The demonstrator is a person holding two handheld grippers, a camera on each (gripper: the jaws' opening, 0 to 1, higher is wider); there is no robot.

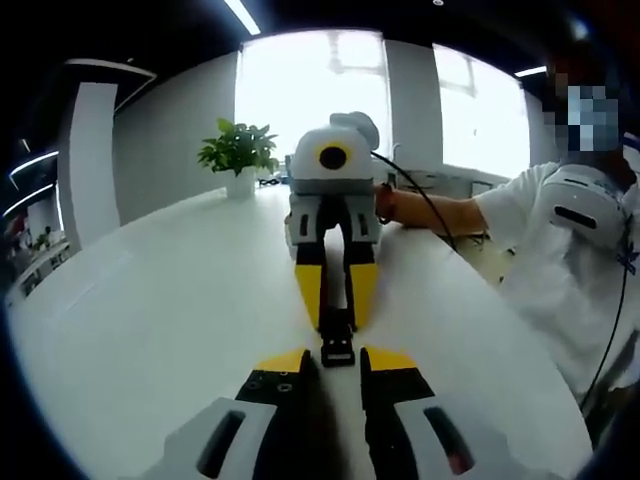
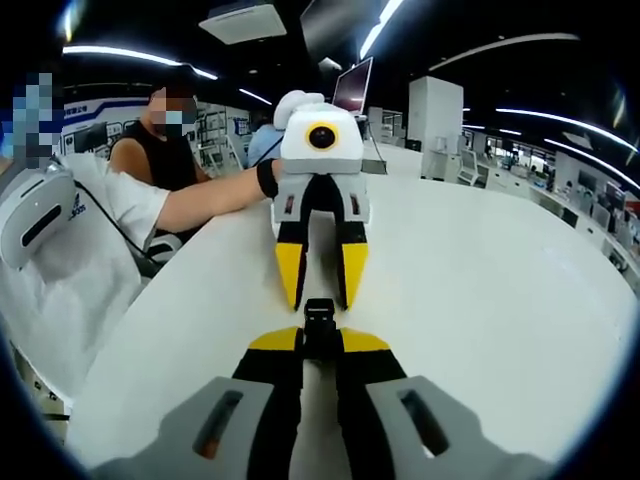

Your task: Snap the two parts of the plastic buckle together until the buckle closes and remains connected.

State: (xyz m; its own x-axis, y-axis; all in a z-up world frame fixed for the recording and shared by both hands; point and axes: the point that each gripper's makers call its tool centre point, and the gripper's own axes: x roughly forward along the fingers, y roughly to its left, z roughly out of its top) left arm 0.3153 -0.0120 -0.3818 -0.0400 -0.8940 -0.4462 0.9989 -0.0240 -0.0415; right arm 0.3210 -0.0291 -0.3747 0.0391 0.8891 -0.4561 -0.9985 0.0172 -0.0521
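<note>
A black plastic buckle (image 1: pixel 338 345) sticks out from between the yellow-tipped jaws of my right gripper (image 1: pixel 337 312), which comes toward me in the left gripper view and is shut on it. In the right gripper view the buckle (image 2: pixel 320 318) sits pinched at the tips of my right gripper (image 2: pixel 320 340). My left gripper (image 1: pixel 337 360) faces it nose to nose, jaws apart, its tips just short of the buckle's free end. Seen from the other side, the left gripper (image 2: pixel 320 290) shows a bare gap between its jaws. I cannot tell whether the buckle's two parts are joined.
Both grippers hover over a white table (image 1: pixel 150 300). A potted plant (image 1: pixel 238 150) stands at its far end. A person in a white shirt (image 1: pixel 560 250) holds the grippers at the table's side; another person in black (image 2: pixel 165 150) sits behind. A laptop (image 2: pixel 355 88) stands farther back.
</note>
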